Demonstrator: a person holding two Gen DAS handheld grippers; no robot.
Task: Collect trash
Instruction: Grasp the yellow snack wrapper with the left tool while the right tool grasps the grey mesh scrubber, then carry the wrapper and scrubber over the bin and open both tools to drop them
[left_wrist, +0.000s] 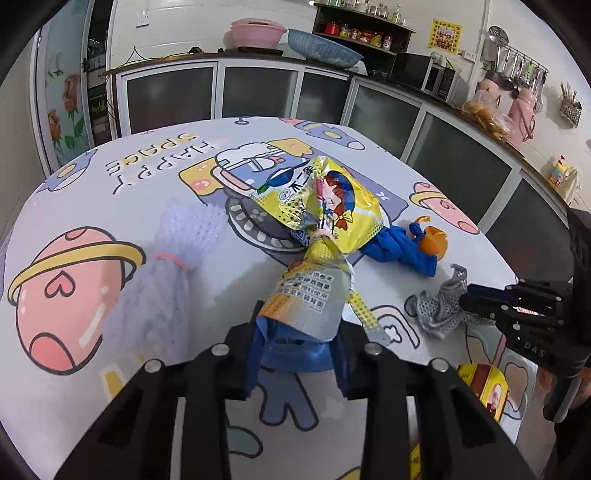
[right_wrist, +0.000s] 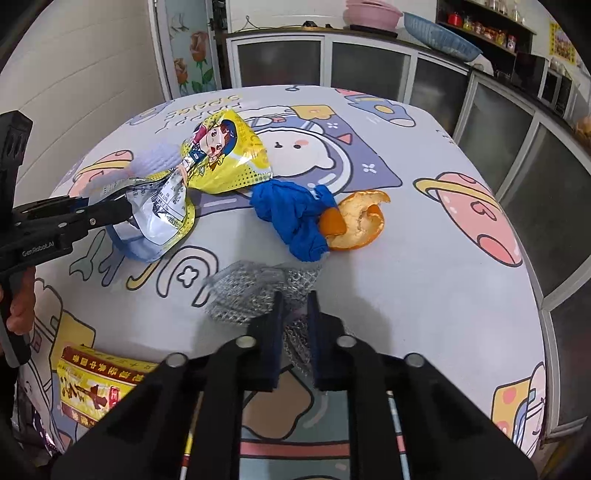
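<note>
A yellow snack wrapper (left_wrist: 325, 221) lies twisted on the cartoon tablecloth (left_wrist: 110, 206). My left gripper (left_wrist: 297, 332) is shut on the wrapper's silver end; this shows from the side in the right wrist view (right_wrist: 127, 212). My right gripper (right_wrist: 295, 306) is shut on a grey foam net (right_wrist: 255, 291), which also shows in the left wrist view (left_wrist: 439, 306). A crumpled blue glove (right_wrist: 295, 218) and an orange peel (right_wrist: 354, 221) lie in the middle of the table. A white foam net (left_wrist: 166, 266) lies left of the wrapper.
A yellow and red box (right_wrist: 96, 387) sits at the table's near edge. Kitchen cabinets (left_wrist: 258, 88) run behind and along the right, with basins (left_wrist: 258, 33) and a microwave (left_wrist: 421, 72) on the counter.
</note>
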